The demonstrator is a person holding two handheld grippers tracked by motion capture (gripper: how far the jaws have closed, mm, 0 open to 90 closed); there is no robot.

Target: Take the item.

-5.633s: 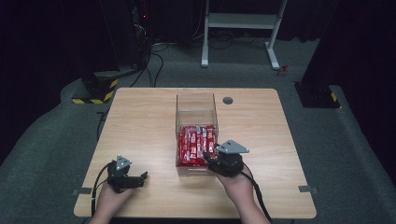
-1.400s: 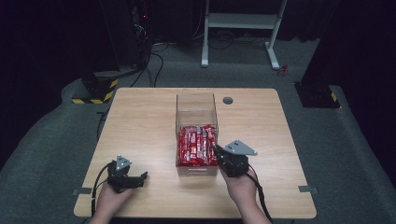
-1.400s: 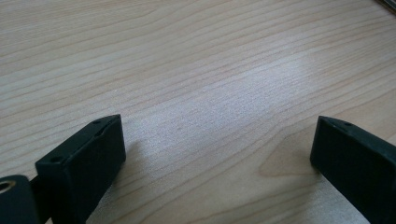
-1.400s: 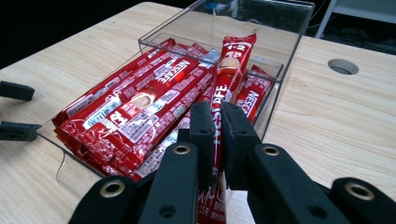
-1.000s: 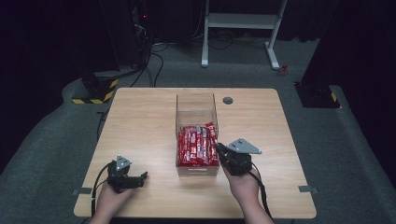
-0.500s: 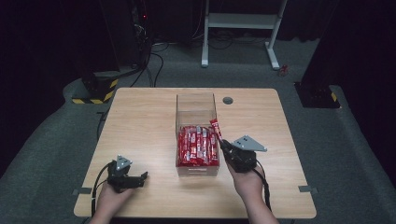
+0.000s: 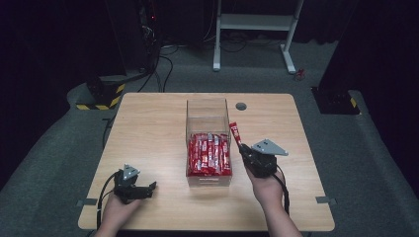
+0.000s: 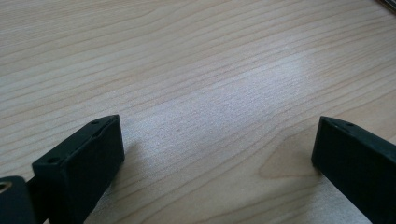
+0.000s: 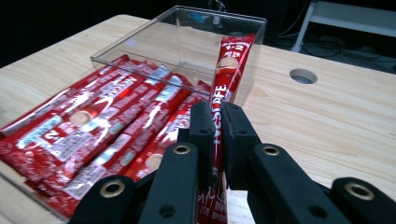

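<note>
- Since the earlier frames, the right gripper (image 7: 243, 149) has drawn away from the clear box (image 7: 206, 111) to its right side, carrying one red sachet (image 7: 234, 132) out with it; the left gripper (image 7: 150, 187) has kept its place.
- Nearest the person, at the table's (image 7: 148, 128) front left, the left gripper lies low over the wood in the person's left hand (image 7: 116, 210), its jaws spread wide with bare tabletop (image 8: 210, 93) between them in the left gripper view.
- At front right, the person's right hand (image 7: 267, 185) holds the right gripper just beside the box, jaws pressed together on the lower part of the sachet (image 9: 224, 93).
- The sachet stands up and away from the jaws, its top end leaning toward the box's right wall, clear of the table.
- In the middle of the table, the clear box holds a layer of red sachets (image 7: 209, 154) lying flat in its near half; its far half shows bare.
- Beyond the box, a round hole (image 7: 241, 106) sits in the tabletop near the far edge.
- Farthest back, a white frame (image 7: 257, 24) stands on the grey floor.
</note>
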